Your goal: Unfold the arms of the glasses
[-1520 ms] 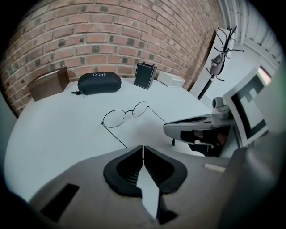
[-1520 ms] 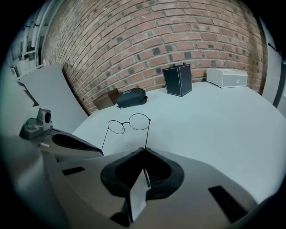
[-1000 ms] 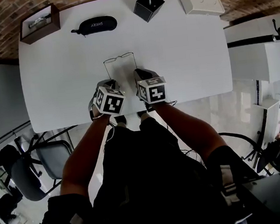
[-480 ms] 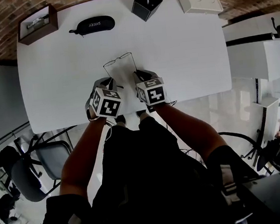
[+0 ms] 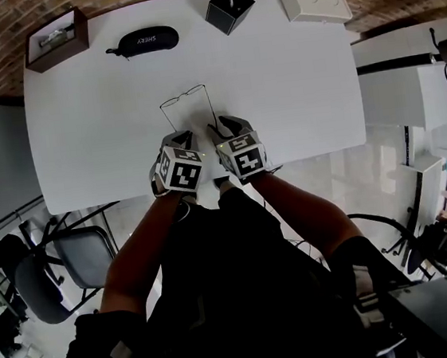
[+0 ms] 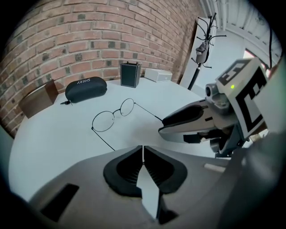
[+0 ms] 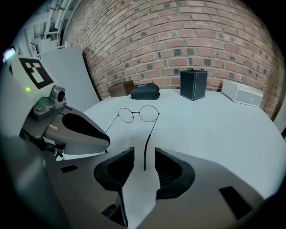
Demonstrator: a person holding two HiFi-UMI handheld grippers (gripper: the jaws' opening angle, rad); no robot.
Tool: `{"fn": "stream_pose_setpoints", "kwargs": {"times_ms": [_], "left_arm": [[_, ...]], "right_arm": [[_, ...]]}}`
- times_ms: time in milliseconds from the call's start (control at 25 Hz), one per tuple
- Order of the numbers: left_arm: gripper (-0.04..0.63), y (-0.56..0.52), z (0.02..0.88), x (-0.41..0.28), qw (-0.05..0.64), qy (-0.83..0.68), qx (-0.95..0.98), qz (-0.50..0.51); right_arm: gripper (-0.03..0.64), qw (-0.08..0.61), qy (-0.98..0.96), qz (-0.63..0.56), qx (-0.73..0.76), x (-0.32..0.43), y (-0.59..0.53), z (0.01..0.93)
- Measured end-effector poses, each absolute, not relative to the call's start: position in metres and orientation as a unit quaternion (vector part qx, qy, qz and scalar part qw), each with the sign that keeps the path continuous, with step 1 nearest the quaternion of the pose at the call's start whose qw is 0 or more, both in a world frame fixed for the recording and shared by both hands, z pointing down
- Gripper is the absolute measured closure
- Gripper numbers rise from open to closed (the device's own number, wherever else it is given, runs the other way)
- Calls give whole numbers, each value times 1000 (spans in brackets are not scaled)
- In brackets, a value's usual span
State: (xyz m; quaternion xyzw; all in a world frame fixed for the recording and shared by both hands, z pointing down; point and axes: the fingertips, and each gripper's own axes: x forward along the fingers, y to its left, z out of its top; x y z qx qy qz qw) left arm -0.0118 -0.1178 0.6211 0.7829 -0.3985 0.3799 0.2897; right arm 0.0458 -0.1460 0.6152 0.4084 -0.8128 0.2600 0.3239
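**Head view.** Side by side at the near edge of the white table (image 5: 292, 78): left claw (image 5: 180, 139) and right claw (image 5: 224, 126), each gripped in a hand. Just ahead of both: glasses (image 5: 185, 98), lenses on the far side, both arms stretched back toward the claws, 1 arm to each. Well beyond the claws, along the far edge: brown tray (image 5: 54, 39), dark case (image 5: 144, 40), black box (image 5: 229, 8), white box (image 5: 314, 2).

**Left gripper view.** Left claw (image 6: 143, 152) closed, pads pressed together, nothing visible between them. Glasses (image 6: 114, 115) flat on the table, ahead and a little left of the tips. Nearer arm slanting in toward the claw and slipping out of sight below the left pad's outer edge; contact impossible to judge. Right claw close on the right, reaching in beside the other arm.

**Right gripper view.** Right claw (image 7: 144, 163) open, pads apart. Between them, the curved tip of 1 arm, with a gap on either side, touching neither pad. Lenses (image 7: 139, 113) straight ahead of the tips. Left claw close on the left. Far beyond, against the brick wall (image 7: 178, 36): case, black box, white box.
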Motion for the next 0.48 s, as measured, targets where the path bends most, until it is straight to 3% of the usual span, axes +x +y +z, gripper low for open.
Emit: {"fn": "stream_pose_setpoints", "kwargs": {"times_ms": [480], "left_arm": [[575, -115, 635, -30, 262, -403, 768, 423]], "right_arm": [[491, 336, -801, 266, 418, 57, -148, 628]]}}
